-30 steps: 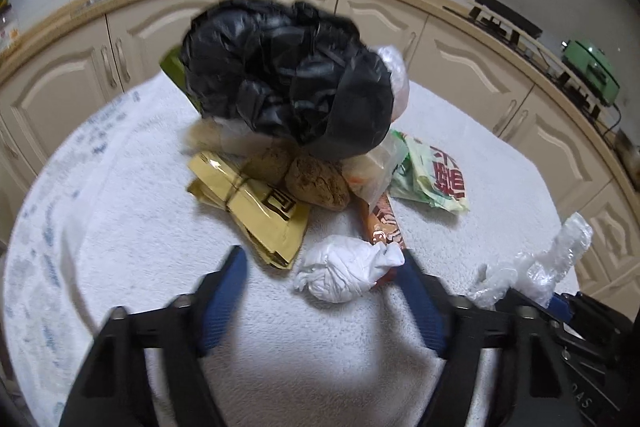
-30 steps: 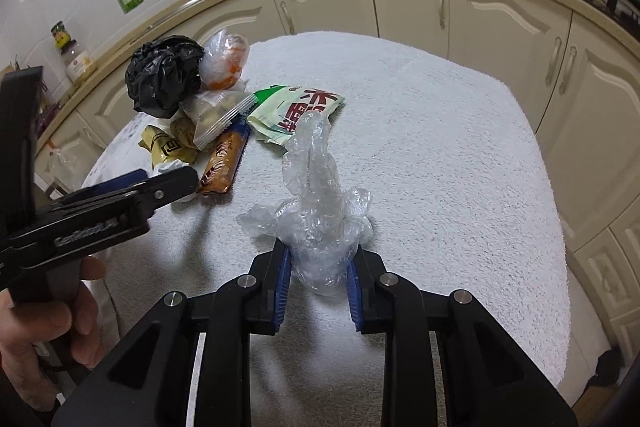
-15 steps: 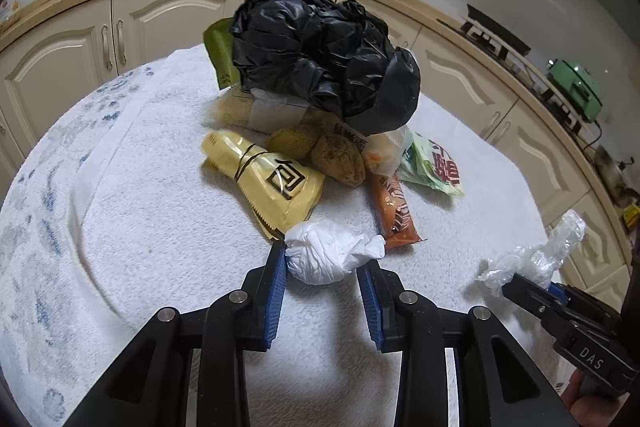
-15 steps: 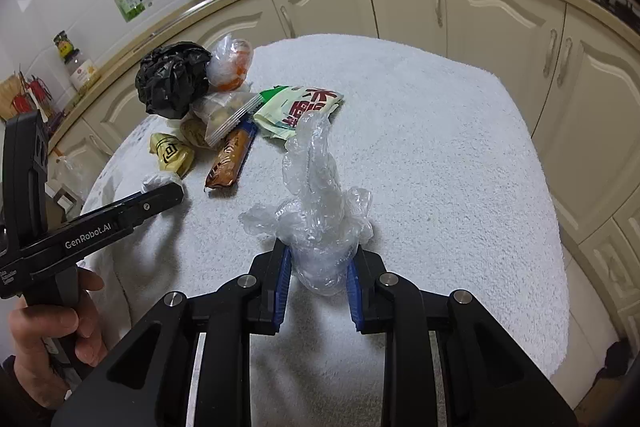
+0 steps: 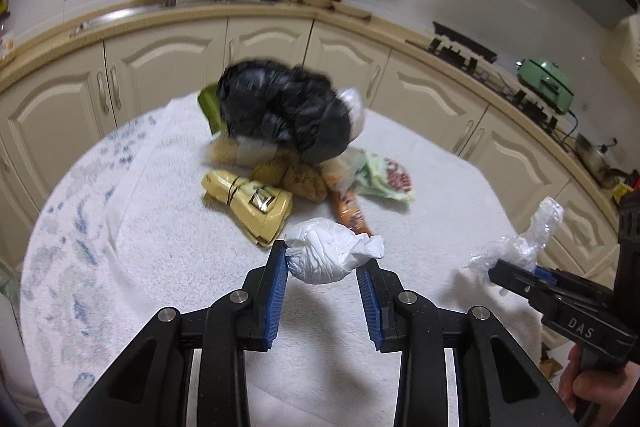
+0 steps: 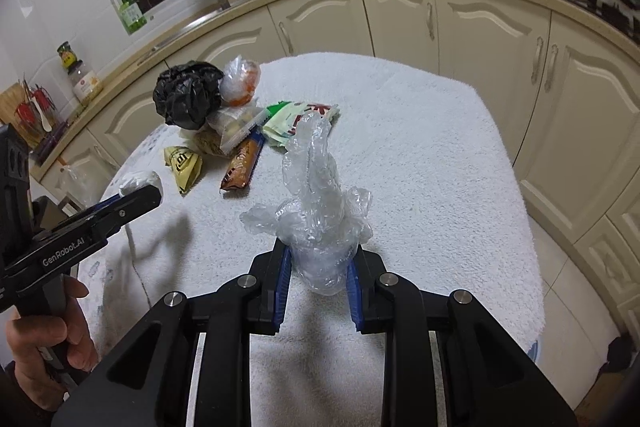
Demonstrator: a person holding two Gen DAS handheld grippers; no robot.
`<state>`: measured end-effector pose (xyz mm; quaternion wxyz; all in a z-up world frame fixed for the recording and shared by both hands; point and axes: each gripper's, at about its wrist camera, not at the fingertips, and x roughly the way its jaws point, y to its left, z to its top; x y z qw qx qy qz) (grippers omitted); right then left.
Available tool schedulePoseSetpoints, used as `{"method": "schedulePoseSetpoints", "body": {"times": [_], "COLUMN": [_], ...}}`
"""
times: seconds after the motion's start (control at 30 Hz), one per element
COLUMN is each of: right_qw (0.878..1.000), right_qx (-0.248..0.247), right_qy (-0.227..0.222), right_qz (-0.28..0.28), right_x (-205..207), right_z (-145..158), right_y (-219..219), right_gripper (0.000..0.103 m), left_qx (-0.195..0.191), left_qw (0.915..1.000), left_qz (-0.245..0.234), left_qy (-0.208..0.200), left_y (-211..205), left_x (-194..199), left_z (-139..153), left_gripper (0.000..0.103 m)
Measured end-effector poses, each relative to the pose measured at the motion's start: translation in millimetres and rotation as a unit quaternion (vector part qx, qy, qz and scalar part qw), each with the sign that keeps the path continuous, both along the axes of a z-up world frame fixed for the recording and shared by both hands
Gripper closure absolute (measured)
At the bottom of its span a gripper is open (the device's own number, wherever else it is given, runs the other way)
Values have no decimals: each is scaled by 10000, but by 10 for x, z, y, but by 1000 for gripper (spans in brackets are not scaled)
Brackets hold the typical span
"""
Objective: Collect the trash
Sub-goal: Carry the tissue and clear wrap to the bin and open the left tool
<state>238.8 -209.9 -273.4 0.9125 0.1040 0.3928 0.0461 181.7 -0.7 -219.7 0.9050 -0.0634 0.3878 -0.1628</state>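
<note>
My left gripper [image 5: 322, 259] is shut on a white crumpled wad [image 5: 326, 253] and holds it a little above the white towel-covered table [image 5: 168, 247]. My right gripper [image 6: 318, 265] is shut on a clear crumpled plastic bag [image 6: 316, 195], which stands up from its jaws. In the right wrist view the left gripper [image 6: 132, 193] comes in from the left with the white wad [image 6: 138, 179] at its tip. In the left wrist view the right gripper [image 5: 516, 267] shows at the right edge with the clear plastic [image 5: 528, 235].
A pile of trash lies at the table's far side: a black bag [image 5: 288, 115], a yellow packet [image 5: 252, 203], an orange wrapper [image 5: 350, 213], a green-white packet [image 5: 384, 179] and a clear bag with orange contents [image 6: 240, 83]. Cream cabinets [image 6: 480, 23] ring the table.
My left gripper closed on the white wad and lifted it off the towel, drawing back from the pile. The right gripper kept its grip on the clear plastic and rose slightly.
</note>
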Motion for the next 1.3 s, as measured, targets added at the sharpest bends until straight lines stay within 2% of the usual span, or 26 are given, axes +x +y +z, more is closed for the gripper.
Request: {"method": "schedulePoseSetpoints", "body": {"times": [0.4,0.73,1.0,1.17,1.3], "right_qw": [9971,9904,9812,9712,9619], "right_qx": [44,-47,-165,-207,-153], "right_qy": [-741,-1240,-1372,-1187,-929], "right_qz": [-180,-615,-1349,-2056,-2567], "right_x": [-384,-778,-1180,-1489,-1731], "right_z": [578,983,1111,995,788], "right_y": [-173,-512,-1059,-1542,-1881], "right_gripper": [79,79,79,78,79], "left_qx": [-38,-222,-368,-382,-372], "left_qw": [9953,9868,9780,9699,9620], "left_qz": [-334,-785,-1448,-2040,-2509], "left_qy": [-906,-1398,-1457,-1276,-1013], "left_y": [-110,-426,-980,-1423,-1777], "left_x": [-554,-949,-1105,-1135,-1143], "left_z": [753,1240,1355,1271,1137], "left_gripper": [72,72,72,72,72]}}
